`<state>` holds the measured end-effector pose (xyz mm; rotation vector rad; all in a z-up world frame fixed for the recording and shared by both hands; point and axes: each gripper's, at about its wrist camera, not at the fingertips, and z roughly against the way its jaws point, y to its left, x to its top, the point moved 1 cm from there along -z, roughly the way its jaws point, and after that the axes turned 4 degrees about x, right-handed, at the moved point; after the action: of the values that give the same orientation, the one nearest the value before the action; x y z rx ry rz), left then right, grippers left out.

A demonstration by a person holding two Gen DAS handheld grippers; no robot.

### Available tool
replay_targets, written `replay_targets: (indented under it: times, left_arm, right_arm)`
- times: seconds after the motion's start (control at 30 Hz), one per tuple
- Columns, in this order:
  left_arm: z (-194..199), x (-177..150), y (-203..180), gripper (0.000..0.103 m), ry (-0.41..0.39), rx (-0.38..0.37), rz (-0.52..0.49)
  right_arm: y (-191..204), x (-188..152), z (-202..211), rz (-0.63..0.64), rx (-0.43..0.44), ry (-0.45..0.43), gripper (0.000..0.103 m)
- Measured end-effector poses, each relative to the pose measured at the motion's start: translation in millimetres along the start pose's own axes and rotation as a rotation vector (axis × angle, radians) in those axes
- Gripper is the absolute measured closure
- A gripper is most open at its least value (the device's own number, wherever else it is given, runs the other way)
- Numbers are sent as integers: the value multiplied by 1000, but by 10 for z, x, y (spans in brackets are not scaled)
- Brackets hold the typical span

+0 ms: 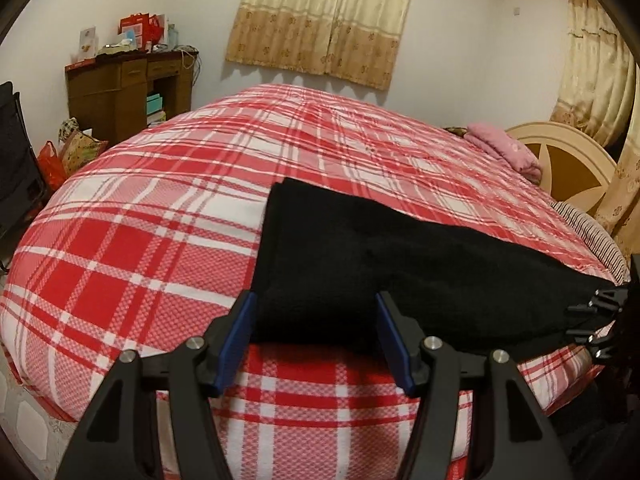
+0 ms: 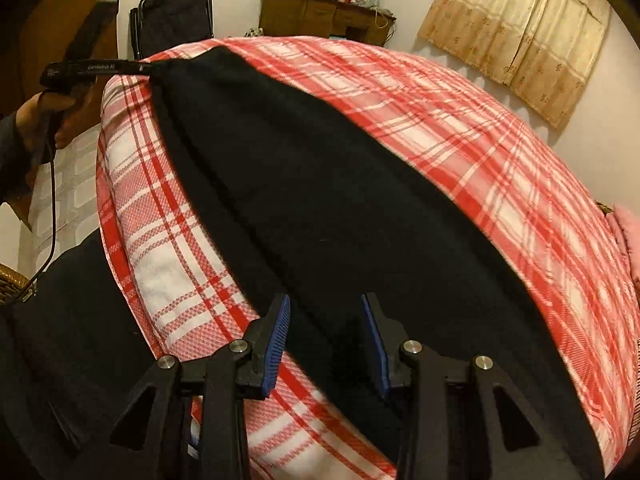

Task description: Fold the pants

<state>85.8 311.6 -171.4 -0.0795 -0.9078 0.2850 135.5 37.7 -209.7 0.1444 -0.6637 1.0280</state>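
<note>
Across the near side of the bed, on its red and white checked cover, the black pants lie stretched out long and flat, running along the edge of the mattress rather than over its middle.

At one end the left gripper hangs over the cloth with its blue pads standing well apart. The pants' end lies in the space between them and beneath them, but neither pad presses on the fabric; the left pad sits just at the side edge of the cloth, the right pad over it. From the other camera the same tool shows at the far end of the garment, its tips right at the cloth, with a hand wrapped round the handle and a cable trailing down from it.

At the opposite end the right gripper points down at the pants, jaws partly apart, narrower than the left. The black cloth runs up between the two pads, yet I cannot tell whether they pinch any of it or merely stand over it; the picture there is smeared.

Beyond the bed a brown wooden desk stands against the wall with red boxes and bags on top, pale gold curtains hang behind, and a pink folded cloth lies by the round headboard.
</note>
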Motion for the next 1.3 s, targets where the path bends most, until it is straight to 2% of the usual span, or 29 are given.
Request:
replay_targets:
  times: [0.17, 0.3, 0.37, 0.43, 0.53, 0.6, 0.67, 0.83, 0.93, 1.17, 1.2, 1.27, 1.3]
  left_arm:
    - [-37, -15, -3, 32, -6, 17, 1]
    - [-60, -35, 23, 32, -2, 11, 15]
    - [-54, -41, 25, 32, -1, 19, 4]
    - [-51, -46, 29, 32, -2, 24, -3]
    - [-51, -39, 34, 32, 1, 17, 1]
    - [-40, -33, 52, 32, 5, 4, 9]
    - [-37, -31, 63, 32, 4, -9, 14]
    - [-25, -36, 58, 32, 3, -20, 7]
    - [16, -19, 48, 32, 5, -23, 5]
    - [150, 109, -23, 32, -61, 3, 5]
    - [175, 148, -55, 32, -74, 8, -5]
    - [195, 226, -111, 30, -95, 0, -18]
    - [174, 277, -150, 26, -96, -1, -26]
  right_arm:
    - [21, 44, -136, 10, -21, -1, 65]
    - [8, 90, -155, 5, -29, 1, 65]
    - [9, 96, -173, 2, -37, -7, 74]
    - [12, 116, -135, -9, -26, -20, 94]
    - [16, 162, 47, -42, -7, -52, 99]
    - [30, 195, 212, -53, 4, -79, 100]
    - [55, 195, 238, -40, 14, -65, 100]
    - [140, 28, -112, -25, 29, 24, 100]
    - [161, 27, -91, -21, 24, 14, 100]
    - [195, 24, -93, 45, 24, 46, 98]
    - [214, 19, -79, 52, 28, 52, 96]
    - [227, 5, -47, 55, 52, 53, 85]
    - [236, -5, -27, 52, 64, 54, 72]
